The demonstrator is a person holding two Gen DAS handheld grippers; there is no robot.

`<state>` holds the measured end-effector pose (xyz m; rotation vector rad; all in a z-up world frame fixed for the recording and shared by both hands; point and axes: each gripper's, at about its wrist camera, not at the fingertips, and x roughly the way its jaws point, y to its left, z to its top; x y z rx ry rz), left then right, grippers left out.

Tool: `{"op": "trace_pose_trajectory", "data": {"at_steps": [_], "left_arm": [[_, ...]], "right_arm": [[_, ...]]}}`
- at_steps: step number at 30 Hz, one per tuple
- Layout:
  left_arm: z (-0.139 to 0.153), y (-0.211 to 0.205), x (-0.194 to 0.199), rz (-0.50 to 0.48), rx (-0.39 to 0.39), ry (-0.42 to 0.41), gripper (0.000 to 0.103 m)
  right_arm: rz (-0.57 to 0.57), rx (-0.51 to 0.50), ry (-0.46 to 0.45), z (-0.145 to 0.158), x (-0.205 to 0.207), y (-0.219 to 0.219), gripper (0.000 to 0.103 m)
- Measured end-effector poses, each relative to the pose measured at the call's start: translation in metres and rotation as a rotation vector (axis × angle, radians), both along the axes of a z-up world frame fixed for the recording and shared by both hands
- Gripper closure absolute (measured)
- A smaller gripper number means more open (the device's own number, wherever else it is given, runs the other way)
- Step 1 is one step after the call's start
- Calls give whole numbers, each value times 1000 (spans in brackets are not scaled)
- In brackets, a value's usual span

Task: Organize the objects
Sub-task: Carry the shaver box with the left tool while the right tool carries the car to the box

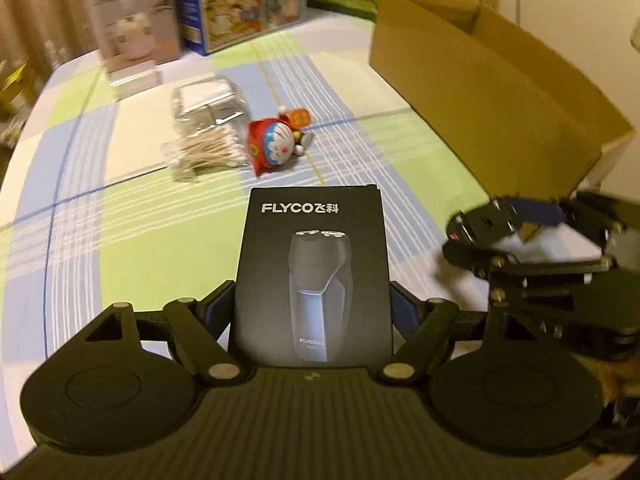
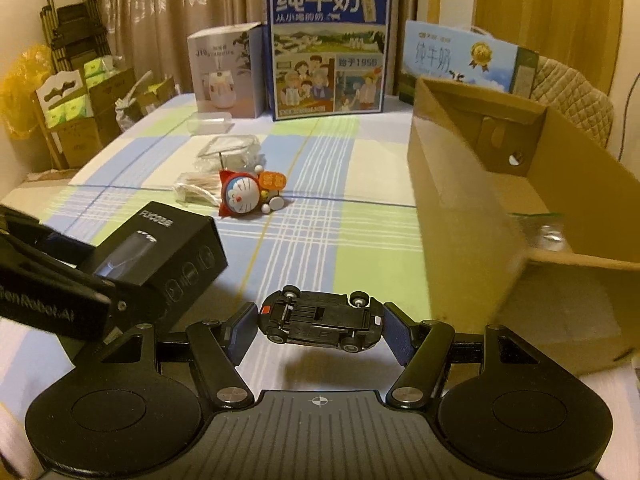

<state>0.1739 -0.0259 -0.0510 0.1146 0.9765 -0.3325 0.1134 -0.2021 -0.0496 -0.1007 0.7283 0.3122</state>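
My left gripper (image 1: 312,304) is shut on a black FLYCO shaver box (image 1: 312,272), held above the checked tablecloth; the box also shows in the right wrist view (image 2: 160,252). My right gripper (image 2: 320,326) is shut on a black toy car (image 2: 320,320), held upside down with its wheels up, just above the table; this gripper shows blurred in the left wrist view (image 1: 532,236). An open cardboard box (image 2: 472,208) stands at the right, beside the right gripper. A red Doraemon figure (image 2: 244,196) lies mid-table next to a bag of cotton swabs (image 1: 204,152).
A clear plastic packet (image 1: 208,100) lies behind the swabs. A white appliance box (image 2: 228,72), a blue milk carton (image 2: 328,48) and a second milk carton (image 2: 464,56) stand along the far edge. Stacked boxes and a trolley (image 2: 72,40) stand left of the table.
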Motion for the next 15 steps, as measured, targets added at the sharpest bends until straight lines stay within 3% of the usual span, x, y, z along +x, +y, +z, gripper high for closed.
{"op": "trace_pose_trajectory", "data": {"at_steps": [8, 15], "left_arm": [[35, -2, -38, 119, -86, -37, 28], [66, -19, -69, 132, -106, -90, 28]], "right_arm": [[-26, 28, -30, 30, -42, -27, 39], [-59, 53, -52, 53, -65, -46, 39]]}}
